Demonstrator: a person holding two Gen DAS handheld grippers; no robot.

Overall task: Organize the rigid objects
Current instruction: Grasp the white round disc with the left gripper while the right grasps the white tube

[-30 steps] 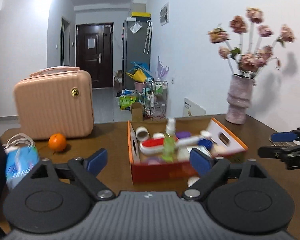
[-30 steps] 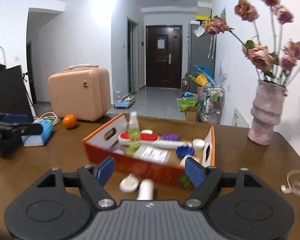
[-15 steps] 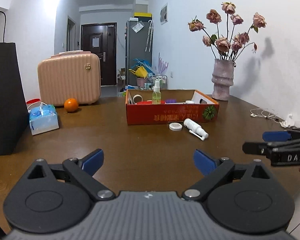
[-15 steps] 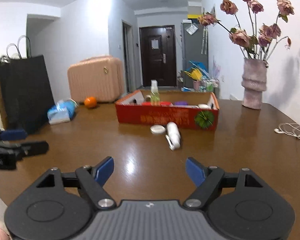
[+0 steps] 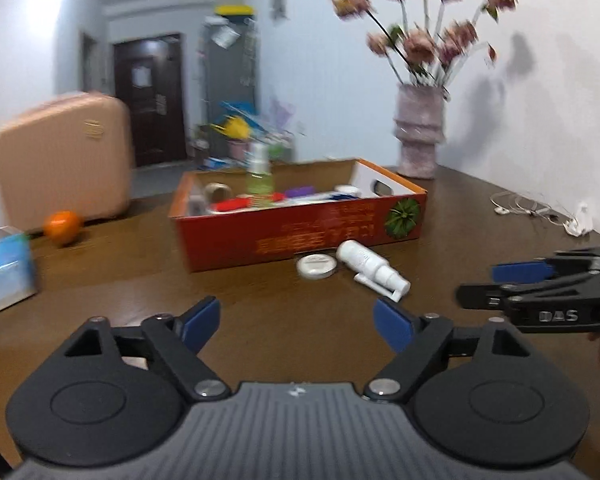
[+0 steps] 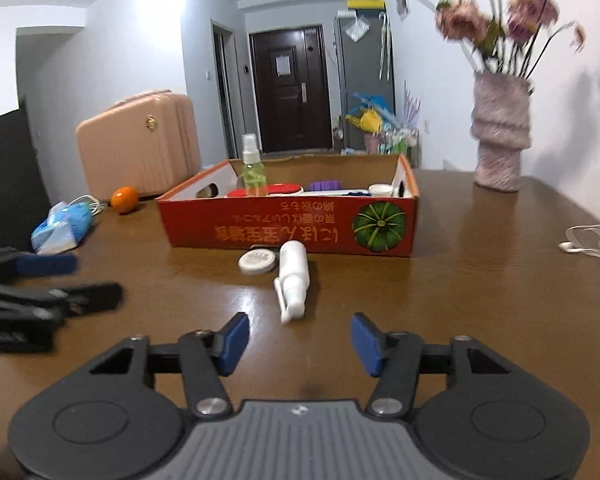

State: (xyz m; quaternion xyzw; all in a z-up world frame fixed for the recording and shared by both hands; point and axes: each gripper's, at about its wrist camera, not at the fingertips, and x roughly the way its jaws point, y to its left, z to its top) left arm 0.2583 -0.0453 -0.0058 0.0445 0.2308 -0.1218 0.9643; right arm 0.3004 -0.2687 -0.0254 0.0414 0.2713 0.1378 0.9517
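Red box (image 6: 288, 226) ahead of our jaws is mostly filled; white spray bottle (image 6: 294, 276) and round tin (image 6: 257, 261) lie outside, still to load. Both grippers, left (image 5: 296, 320) and right (image 6: 296, 340), are empty and closing. Versus half a second ago, box looks nearer.

Both wrist cams sit low over the table (image 5: 480, 208), facing the door, left cam left of right. Shared: box (image 5: 300, 228) (image 6: 292, 224), white bottle (image 5: 370, 266) (image 6: 294, 276), vase (image 6: 500, 136).
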